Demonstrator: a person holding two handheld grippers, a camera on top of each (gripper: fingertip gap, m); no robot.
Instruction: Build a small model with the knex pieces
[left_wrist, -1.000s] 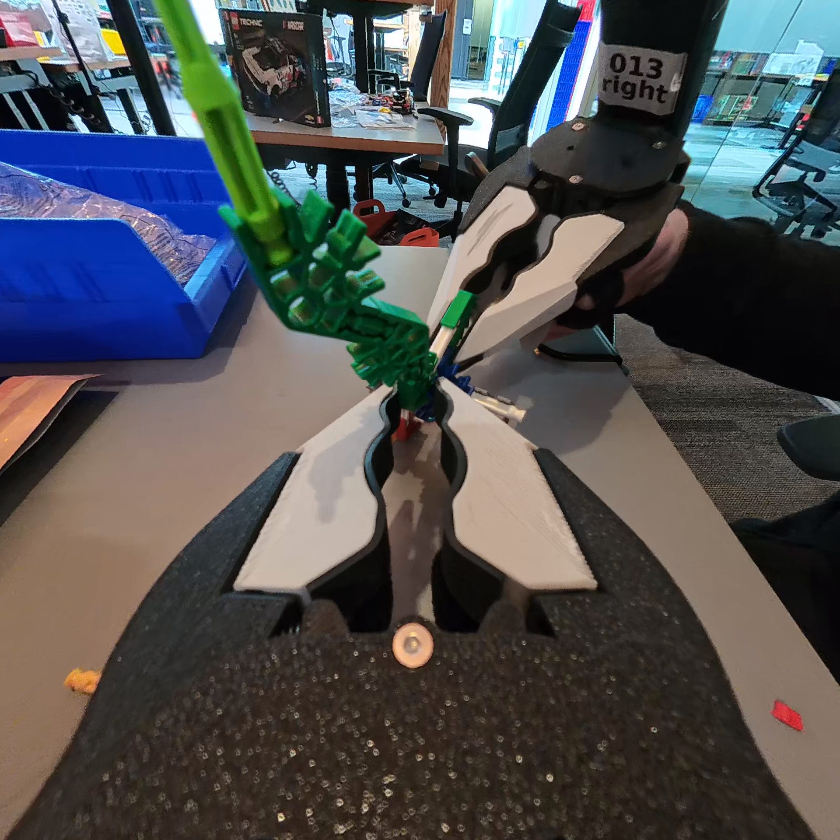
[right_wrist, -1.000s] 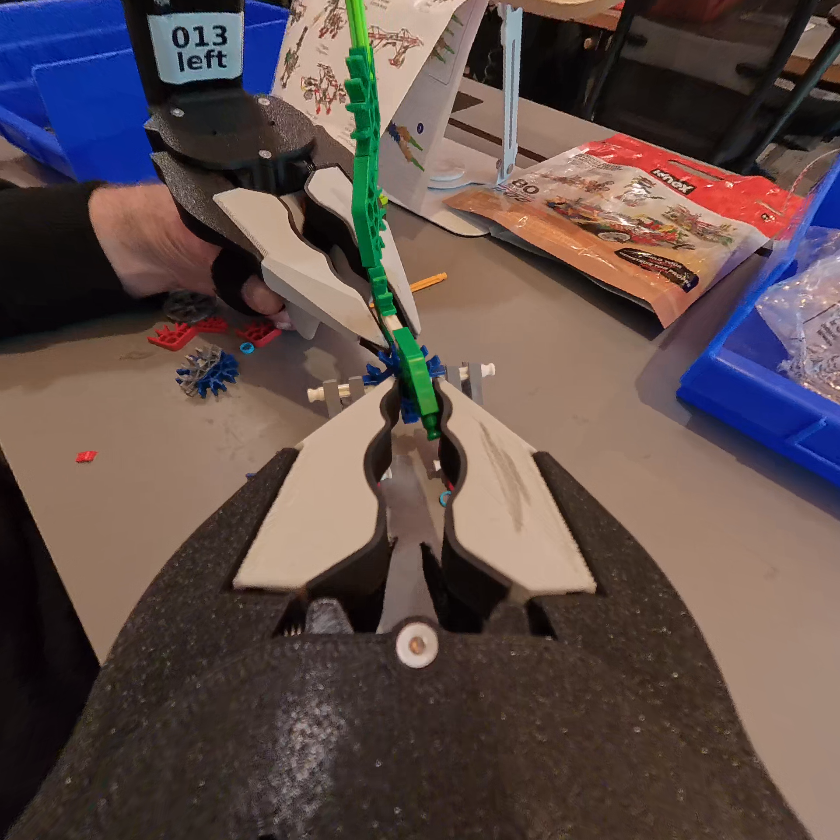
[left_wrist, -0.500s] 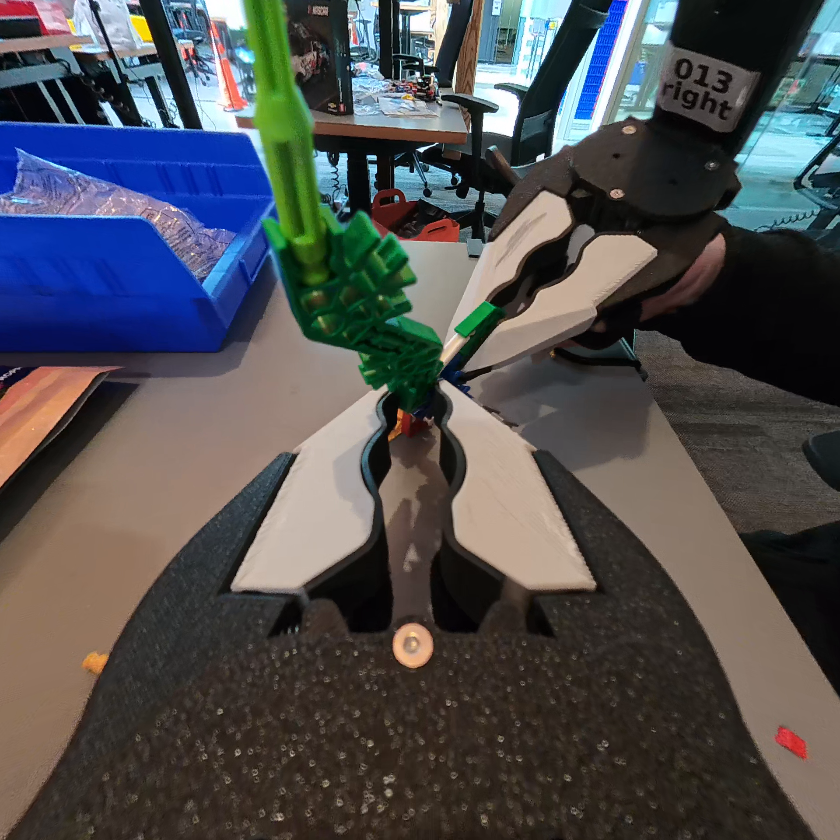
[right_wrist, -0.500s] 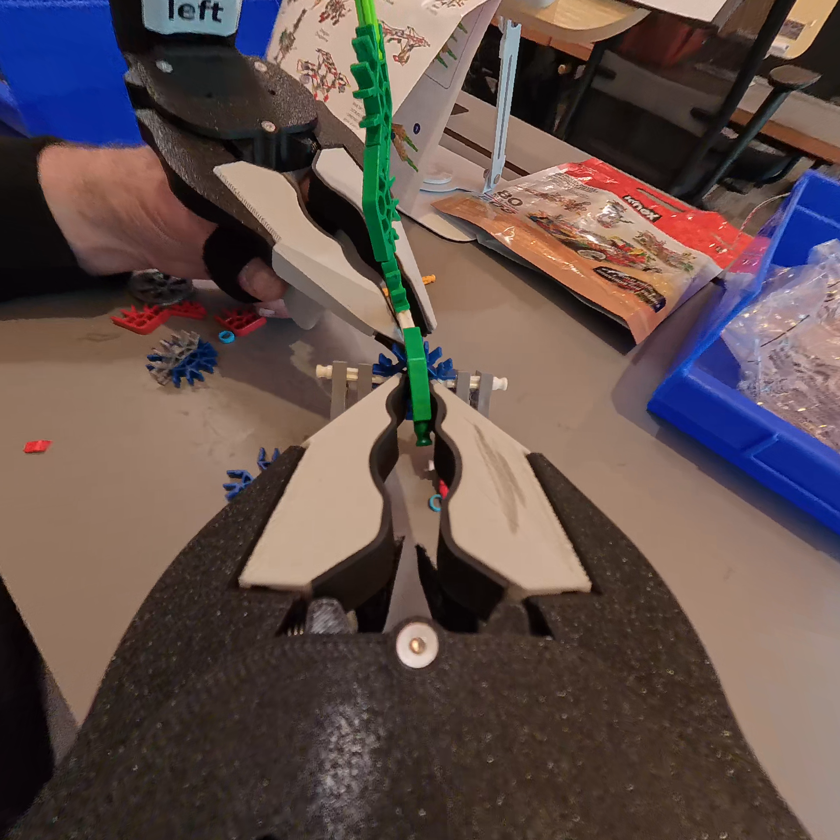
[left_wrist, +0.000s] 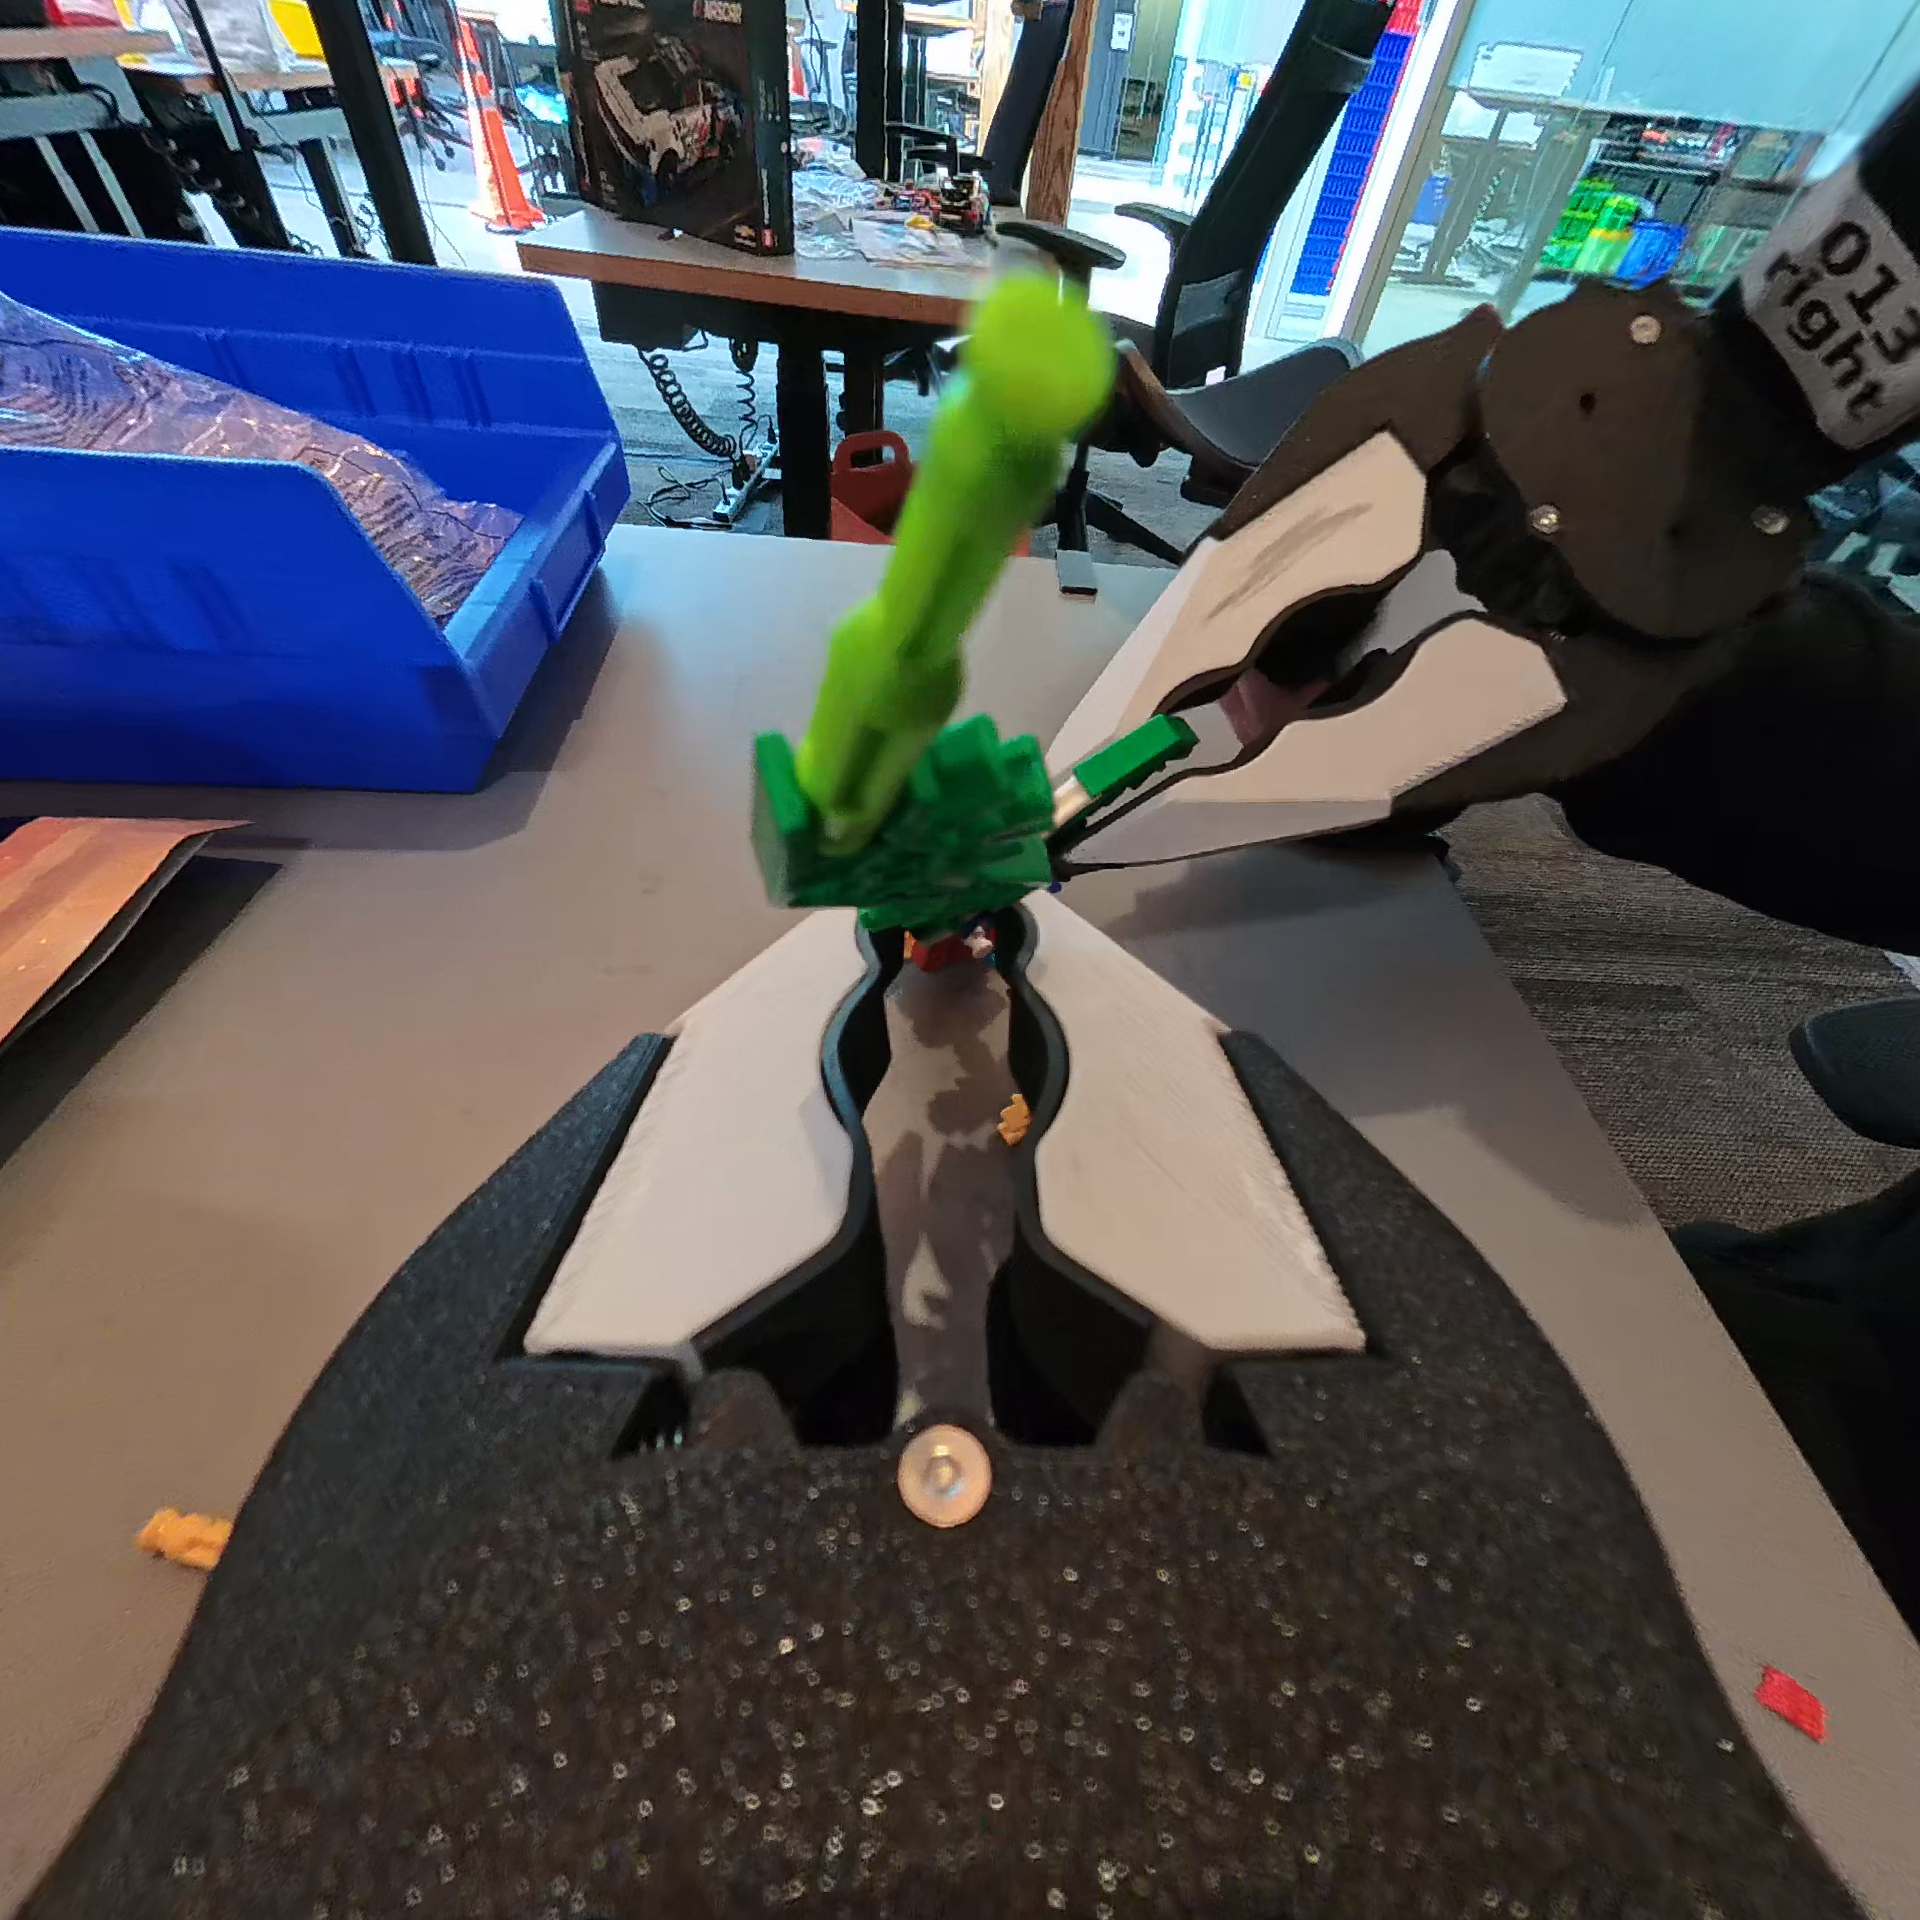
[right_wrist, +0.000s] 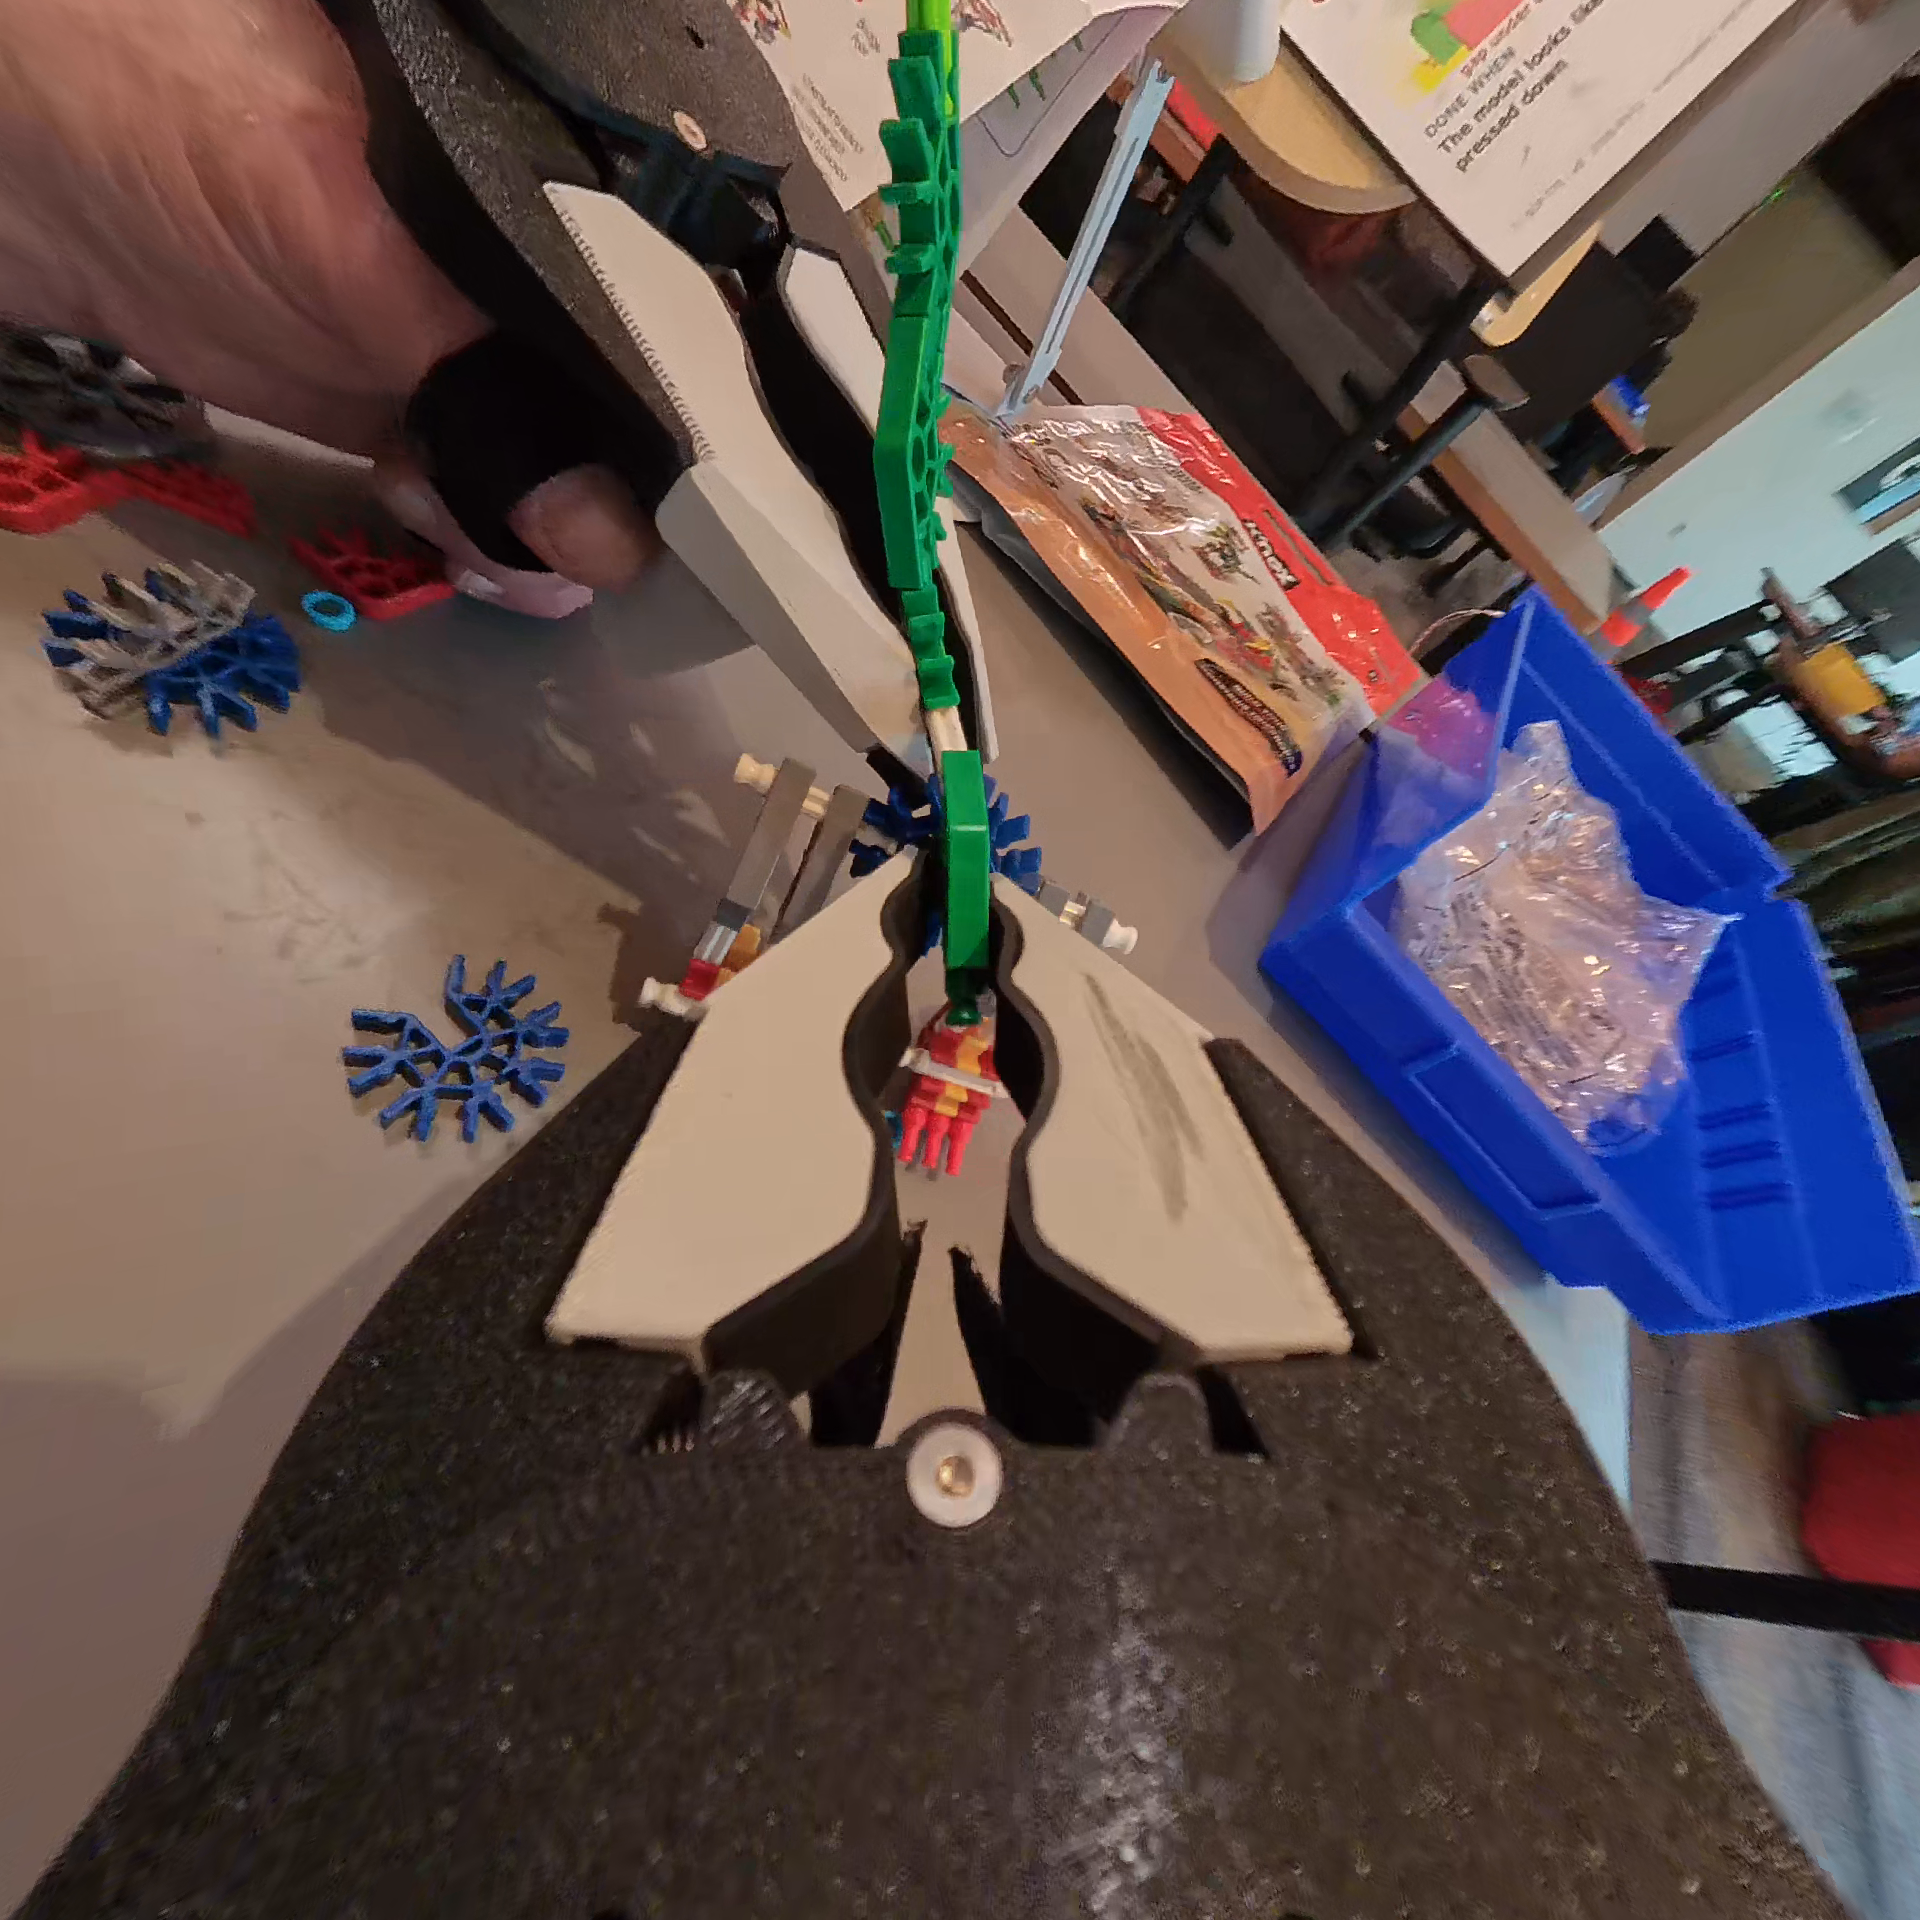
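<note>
Holding the green toy assembly (left_wrist: 904, 831) between the two tools, above the grey bench (left_wrist: 416, 1039), is the step that seems to be in hand. The left tool (left_wrist: 940, 925) is closed almost fully on the lower end of the dark green connector chain, from which a light green rod (left_wrist: 935, 582) rises, blurred. The right tool (right_wrist: 954, 904) is closed on a small green connector (right_wrist: 966, 873), which is joined to the chain by a short white rod (right_wrist: 943, 727). To do this well, both grips should probably be kept firm, and any push should be given along the white rod and not sideways, because the long chain could bend or come apart.

Under the tools, a small build of blue, grey and red pieces (right_wrist: 935, 1081) is seen on the bench. Loose blue snowflake connectors (right_wrist: 457, 1049) and red pieces (right_wrist: 364, 571) lie near. A printed toy bag (right_wrist: 1174, 561) and a blue bin (right_wrist: 1558, 1039) with a plastic bag are beside. Behind, office chairs (left_wrist: 1226, 312) and other desks are visible.
</note>
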